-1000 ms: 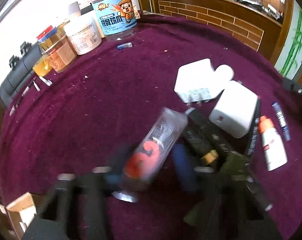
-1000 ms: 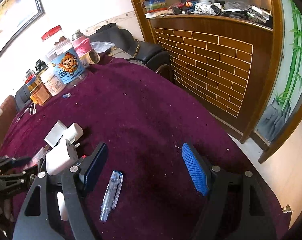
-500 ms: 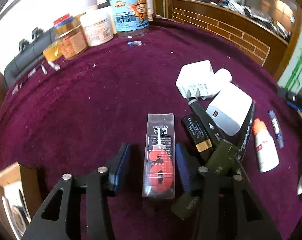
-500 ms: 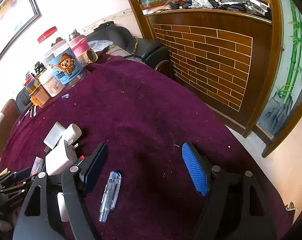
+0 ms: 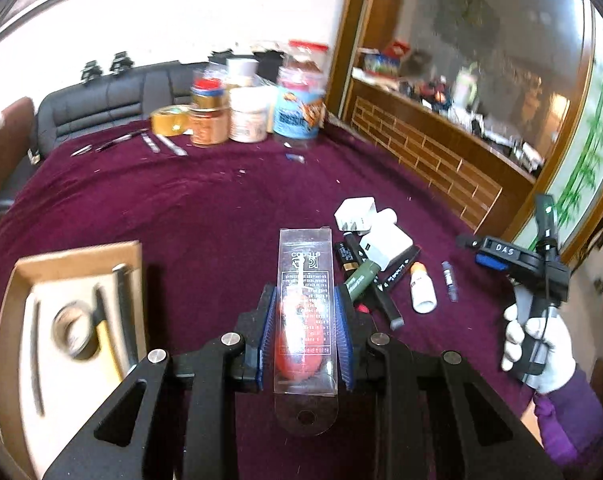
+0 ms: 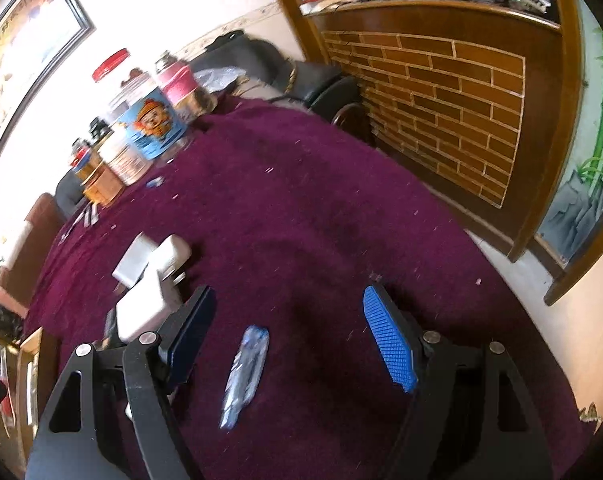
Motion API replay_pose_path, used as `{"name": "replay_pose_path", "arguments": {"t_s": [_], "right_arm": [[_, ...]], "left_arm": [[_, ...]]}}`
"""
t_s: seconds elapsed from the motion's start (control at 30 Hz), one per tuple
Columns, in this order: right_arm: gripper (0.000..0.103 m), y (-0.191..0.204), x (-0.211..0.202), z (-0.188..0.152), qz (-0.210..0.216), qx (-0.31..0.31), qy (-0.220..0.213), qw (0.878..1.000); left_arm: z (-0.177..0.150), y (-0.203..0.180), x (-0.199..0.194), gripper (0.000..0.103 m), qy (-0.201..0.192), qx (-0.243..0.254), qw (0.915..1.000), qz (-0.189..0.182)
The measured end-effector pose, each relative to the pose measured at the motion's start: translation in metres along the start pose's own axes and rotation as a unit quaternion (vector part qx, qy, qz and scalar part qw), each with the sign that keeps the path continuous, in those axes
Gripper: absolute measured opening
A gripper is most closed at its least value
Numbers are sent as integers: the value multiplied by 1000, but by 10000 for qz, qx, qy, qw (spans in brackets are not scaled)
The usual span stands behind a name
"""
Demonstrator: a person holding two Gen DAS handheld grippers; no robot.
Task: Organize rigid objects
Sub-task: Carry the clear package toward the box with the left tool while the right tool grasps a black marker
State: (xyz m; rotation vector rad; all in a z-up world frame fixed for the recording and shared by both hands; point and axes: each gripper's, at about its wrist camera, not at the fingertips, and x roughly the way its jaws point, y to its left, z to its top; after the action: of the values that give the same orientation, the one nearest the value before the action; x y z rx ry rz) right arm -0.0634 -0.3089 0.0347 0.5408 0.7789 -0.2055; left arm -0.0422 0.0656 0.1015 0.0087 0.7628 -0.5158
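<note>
Clear plastic package [image 5: 305,280] — red item inside, printed label.

The tabletop [image 5: 181,208] is covered in a deep purple, plush cloth flecked with pale lint. Along its far edge stands a cluster of jars [image 5: 253,116], with a roll of yellow tape [image 5: 169,120] beside them and a few thin metal tools [image 5: 141,142] lying just in front. A small blue item [image 5: 294,157] lies alone near the jars. Toward the near right, white chargers [image 5: 375,232] sit touching one another atop a jumble of dark pens and tubes [image 5: 381,280]. Next to these lie a small white bottle with an orange cap [image 5: 421,288] and a clear blue pen [image 5: 449,282]. At the near left lies a shallow cardboard tray [image 5: 77,252].
</note>
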Motion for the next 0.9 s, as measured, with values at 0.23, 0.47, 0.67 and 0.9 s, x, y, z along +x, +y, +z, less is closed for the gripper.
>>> {"name": "replay_pose_path", "arguments": {"t_s": [0.23, 0.47, 0.67, 0.9], "right_arm": [[76, 65, -12, -18, 1020, -624, 564, 9912], [41, 132, 23, -37, 1085, -1329, 1076, 9793], [31, 154, 55, -45, 865, -1364, 1426, 9765], [31, 155, 65, -42, 1051, -1109, 1779, 9721]], "left_arm": [[-29, 42, -33, 23, -128, -768, 9969, 65], [-59, 64, -58, 23, -211, -1194, 9926, 107], [-67, 69, -71, 23, -389, -1202, 9917, 235], [-77, 83, -69, 23, -408, -1403, 9893, 36]]}}
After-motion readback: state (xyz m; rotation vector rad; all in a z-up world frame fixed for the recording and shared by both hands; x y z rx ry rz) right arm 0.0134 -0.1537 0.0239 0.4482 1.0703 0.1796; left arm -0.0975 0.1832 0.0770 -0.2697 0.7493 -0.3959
